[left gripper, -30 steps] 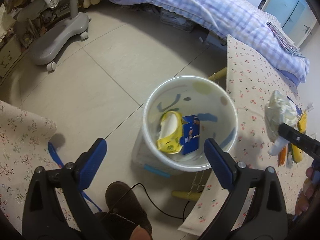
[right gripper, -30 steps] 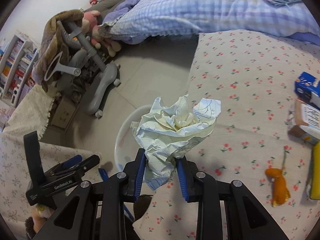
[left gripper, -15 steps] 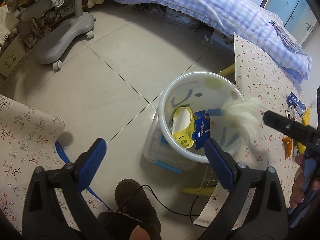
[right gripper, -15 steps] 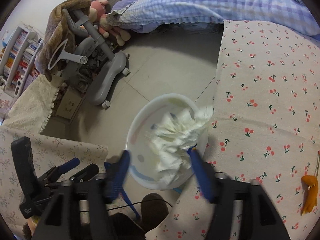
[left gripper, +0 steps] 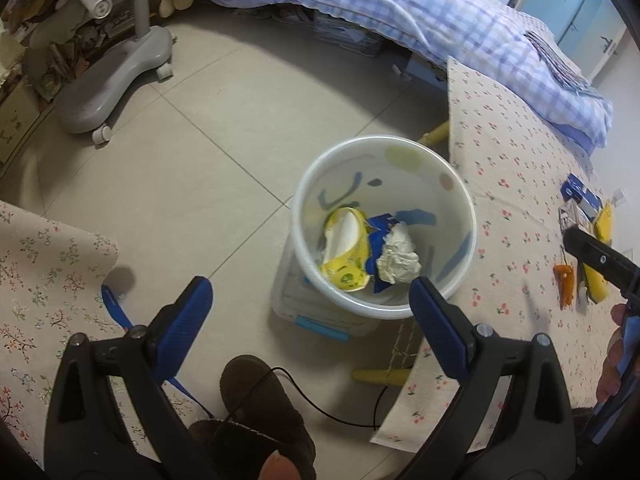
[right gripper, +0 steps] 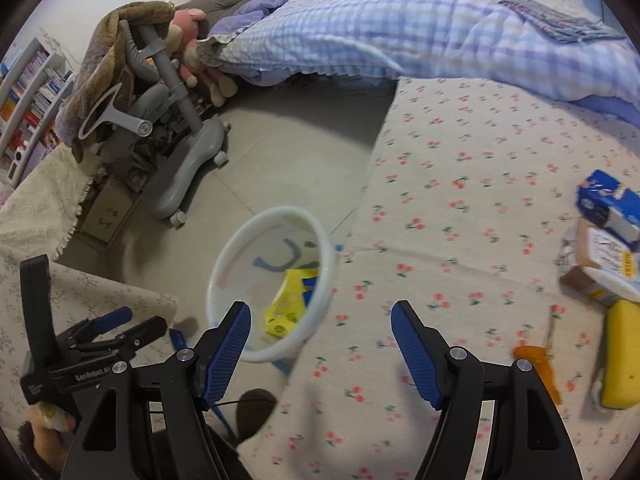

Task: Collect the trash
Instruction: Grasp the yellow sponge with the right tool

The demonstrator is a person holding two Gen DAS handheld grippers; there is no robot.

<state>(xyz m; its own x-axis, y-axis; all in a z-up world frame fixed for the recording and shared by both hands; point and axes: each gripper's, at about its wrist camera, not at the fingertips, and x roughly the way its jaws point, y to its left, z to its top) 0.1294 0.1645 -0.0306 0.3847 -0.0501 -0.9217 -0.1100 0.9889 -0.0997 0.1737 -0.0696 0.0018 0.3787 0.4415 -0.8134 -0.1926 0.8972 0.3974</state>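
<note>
Both pairs of jaws stand wide with nothing between them. From the left wrist, the left gripper (left gripper: 310, 306) hangs over the white bin (left gripper: 466, 216) on the floor, where a crumpled paper ball (left gripper: 398, 254) lies beside a yellow wrapper (left gripper: 346, 254); this view alone shows the ball. From the right wrist, the right gripper (right gripper: 320, 344) sits at the table's near edge, the bin rim hiding the ball. Only this view shows the remaining boxes (right gripper: 608, 204) and sponge (right gripper: 624, 354) clearly at far right; reaching for them may nudge the orange scrap (right gripper: 536, 368) off.

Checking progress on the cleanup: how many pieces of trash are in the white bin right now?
3 visible: a yellow wrapper, a blue packet beside it, and a crumpled paper ball lying on the packet in the white bin. More may be hidden underneath.
</note>
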